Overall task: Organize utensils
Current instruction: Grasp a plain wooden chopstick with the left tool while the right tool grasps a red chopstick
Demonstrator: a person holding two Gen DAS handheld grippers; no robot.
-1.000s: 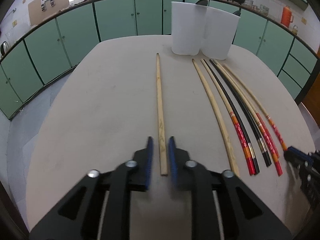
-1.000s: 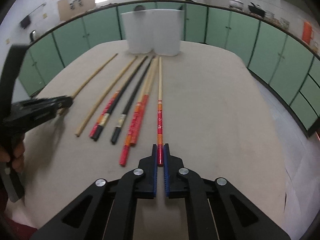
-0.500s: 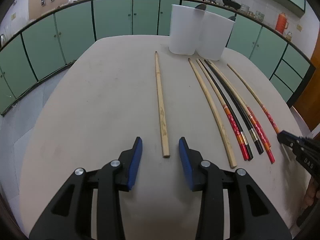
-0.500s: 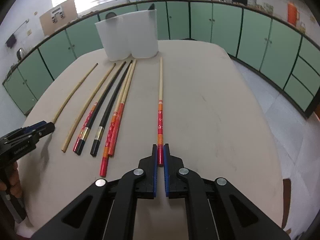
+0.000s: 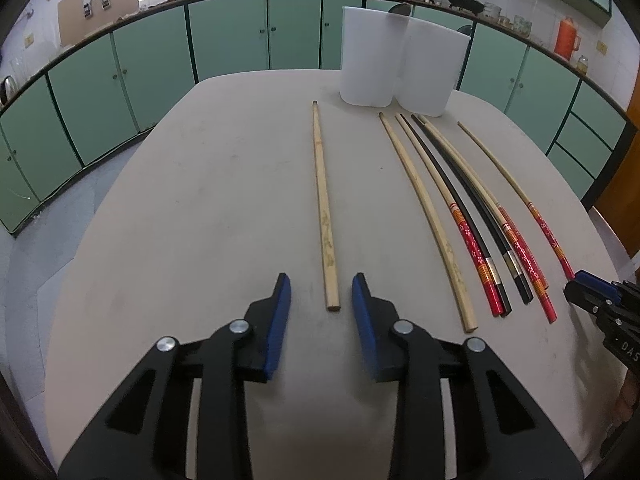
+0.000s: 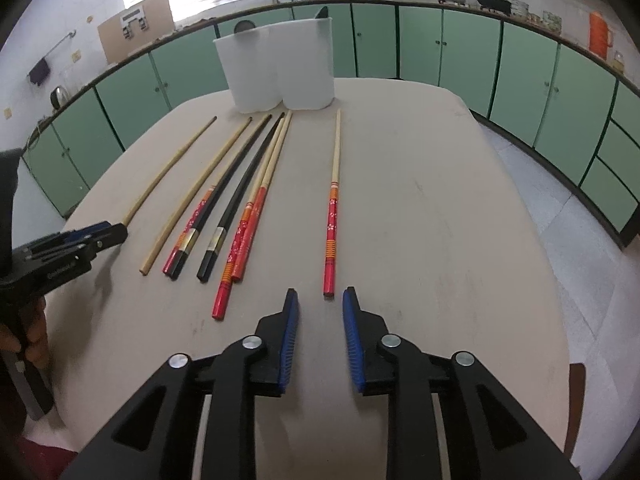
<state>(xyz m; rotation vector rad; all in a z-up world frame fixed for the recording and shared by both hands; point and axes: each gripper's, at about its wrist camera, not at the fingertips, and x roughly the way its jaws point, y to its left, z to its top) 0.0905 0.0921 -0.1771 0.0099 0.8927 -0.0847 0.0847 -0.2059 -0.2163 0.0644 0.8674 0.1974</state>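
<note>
Nearest the left wrist camera, the left tool (image 5: pixel 321 294) hovers low over the beige worktop (image 5: pixel 200 220) with its blue pads apart, and its jaws have just been closing a little. The near end of a plain wooden chopstick (image 5: pixel 323 208) lies on the worktop in the gap between the pads, and neither pad touches it. This chopstick runs straight away from the tool, alone and well apart from the others.

In the right wrist view the right tool (image 6: pixel 319 308) also has its pads apart, its jaws having just been opening. Just ahead of the gap lies the red end of a red-handled chopstick (image 6: pixel 333 208), free on the worktop and touched by neither pad. It too lies by itself, pointing away toward the far end of the worktop.

Between these two single sticks lies a loose row: a second plain wooden chopstick (image 6: pixel 196 194), a red-handled one lying against a black chopstick (image 6: pixel 224 196), a second black one, then two more red-handled ones side by side. All point the same way, handles near and tips far.

Beyond their tips, at the far end of the worktop, stands a white two-lobed utensil holder (image 6: pixel 280 68), with dark utensil ends showing above its rim. Green cabinets (image 6: pixel 440 44) curve around behind.
</note>
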